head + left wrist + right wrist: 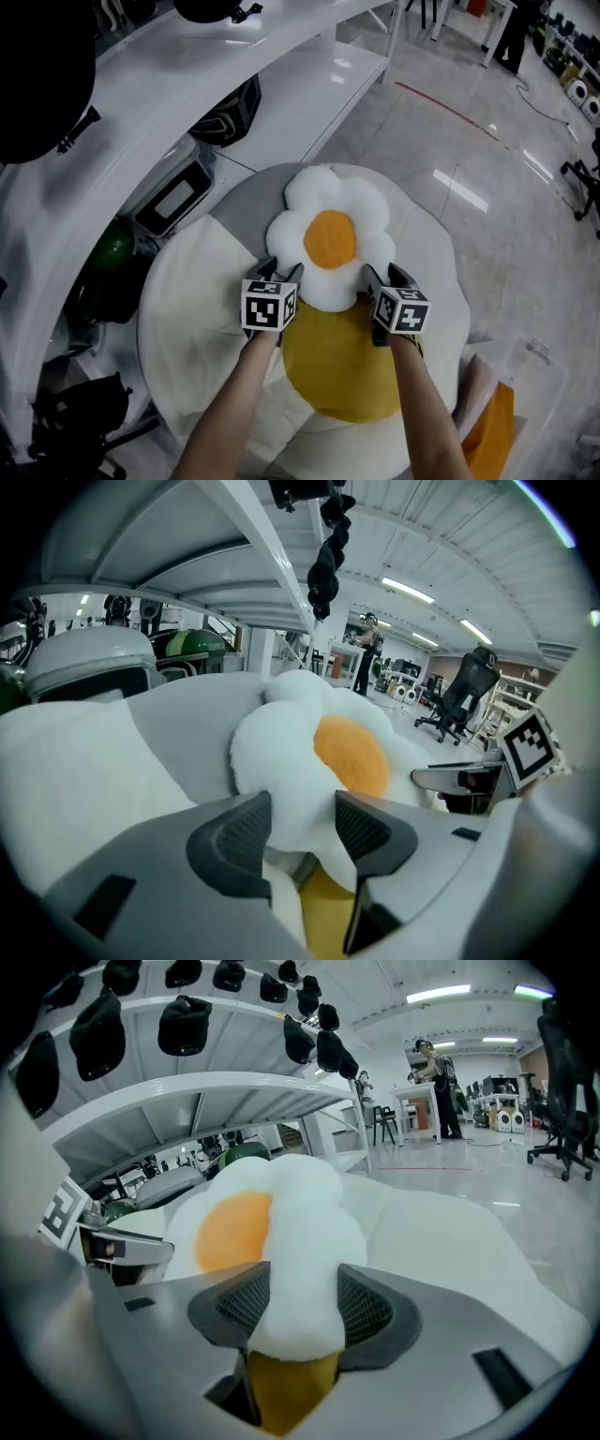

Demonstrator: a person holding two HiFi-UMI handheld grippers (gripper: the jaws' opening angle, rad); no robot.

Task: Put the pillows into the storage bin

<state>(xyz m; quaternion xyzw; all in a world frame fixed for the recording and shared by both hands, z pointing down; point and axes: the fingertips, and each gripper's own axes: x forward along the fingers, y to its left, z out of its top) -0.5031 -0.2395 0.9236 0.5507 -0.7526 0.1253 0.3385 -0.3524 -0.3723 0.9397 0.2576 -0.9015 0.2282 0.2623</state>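
- Jaws of the left gripper point(302, 819) are closed on a white petal of the flower pillow point(330, 236). The petal fills the gap and is touched by both pads.
- Jaws of the right gripper point(303, 1305) are pinching another white petal of the same pillow, which is visibly squeezed between the pads.
- The flower pillow, white with an orange centre, is gripped along its near edge, with one gripper at each side. Each gripper's marker cube faces upward in the head view.
- The flower pillow is seen over the far part of a large pillow point(342, 380), which is white with a yellow centre. Whether the two are touching cannot be established.
- The yellow centre of the large pillow is visible directly below both pairs of jaws in the gripper views.
- A grey round item point(246, 202) is partly covered by both pillows at the far left. Whether this is the storage bin cannot be determined.
- A white shelf unit point(281, 103) stands to the left, with dark cases and a green rounded object point(112, 251) on its lower level.
- A polished floor point(487, 169) is seen to the right.
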